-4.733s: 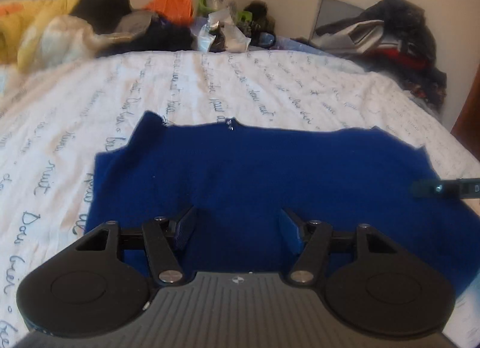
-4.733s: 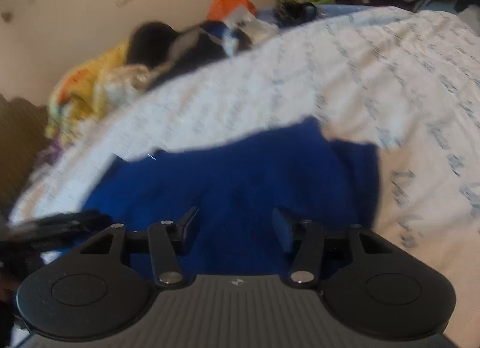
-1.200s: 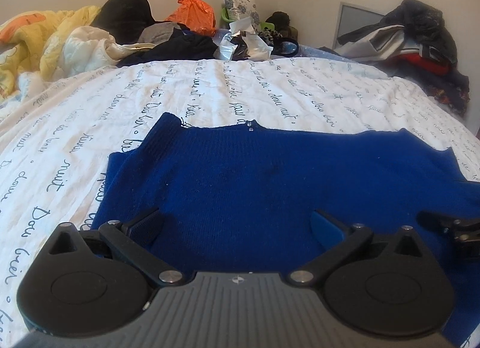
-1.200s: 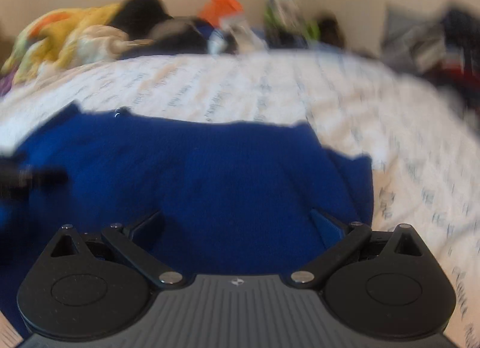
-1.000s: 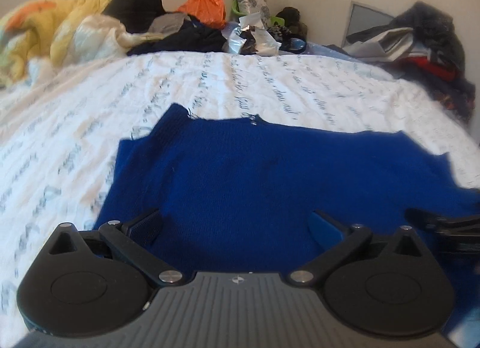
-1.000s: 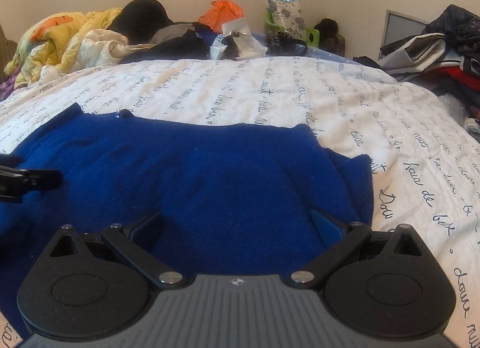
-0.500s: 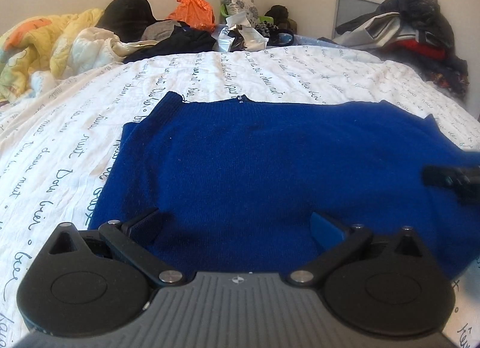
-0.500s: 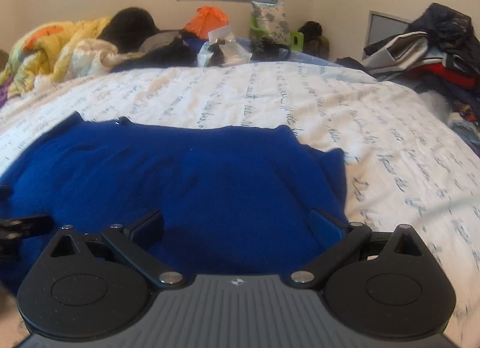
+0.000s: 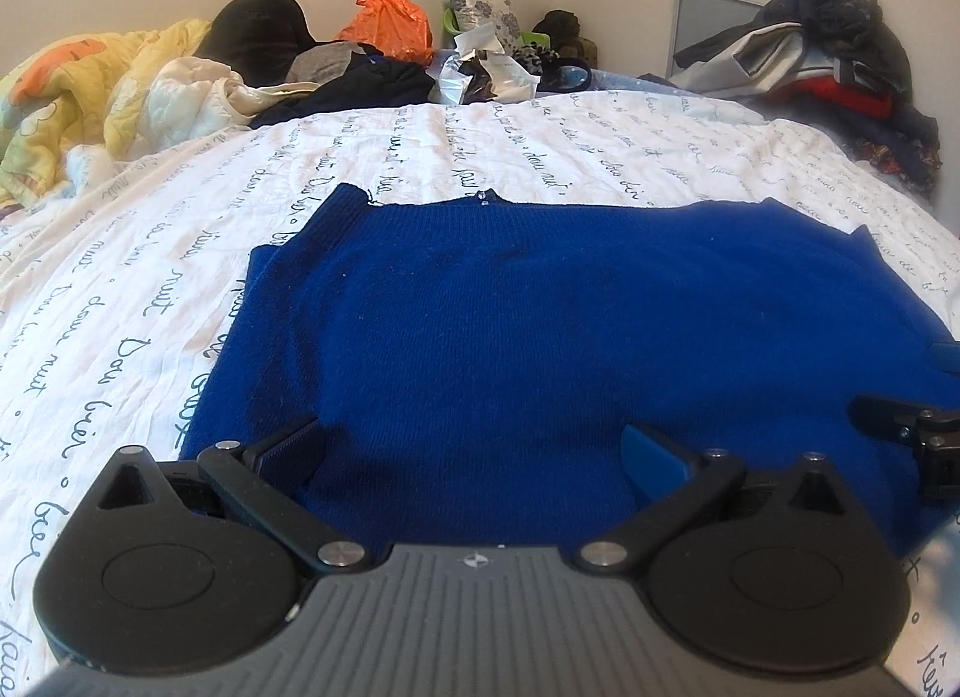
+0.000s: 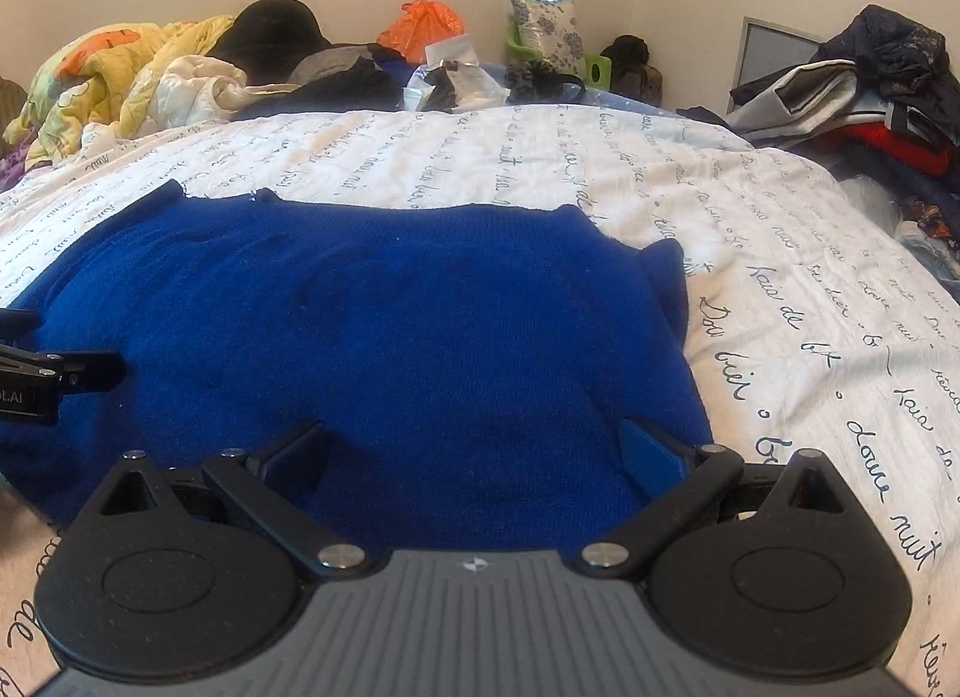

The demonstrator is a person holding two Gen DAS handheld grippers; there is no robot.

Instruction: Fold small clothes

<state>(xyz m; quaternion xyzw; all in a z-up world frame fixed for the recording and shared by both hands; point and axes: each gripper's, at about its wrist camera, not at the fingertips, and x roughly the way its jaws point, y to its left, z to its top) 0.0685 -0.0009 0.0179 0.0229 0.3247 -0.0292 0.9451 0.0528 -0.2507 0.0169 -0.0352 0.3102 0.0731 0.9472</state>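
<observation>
A small royal-blue knit sweater (image 9: 540, 325) lies flat on the white bedsheet with script print (image 9: 150, 301); it also shows in the right wrist view (image 10: 384, 325). My left gripper (image 9: 474, 451) is open and empty, low over the sweater's near edge on its left half. My right gripper (image 10: 474, 448) is open and empty over the near edge on its right half. Each gripper's tip shows at the side of the other's view: the right one (image 9: 912, 427), the left one (image 10: 54, 376).
A yellow quilt (image 9: 78, 90), dark clothes (image 9: 360, 81) and an orange bag (image 9: 390, 30) are piled along the far side of the bed. A heap of clothes (image 9: 828, 66) stands at the far right. Bare sheet lies around the sweater.
Both grippers' jaws have opened wide since 4.7 s ago. In the last second both views have steadied and tilted slightly; the sweater lies as before.
</observation>
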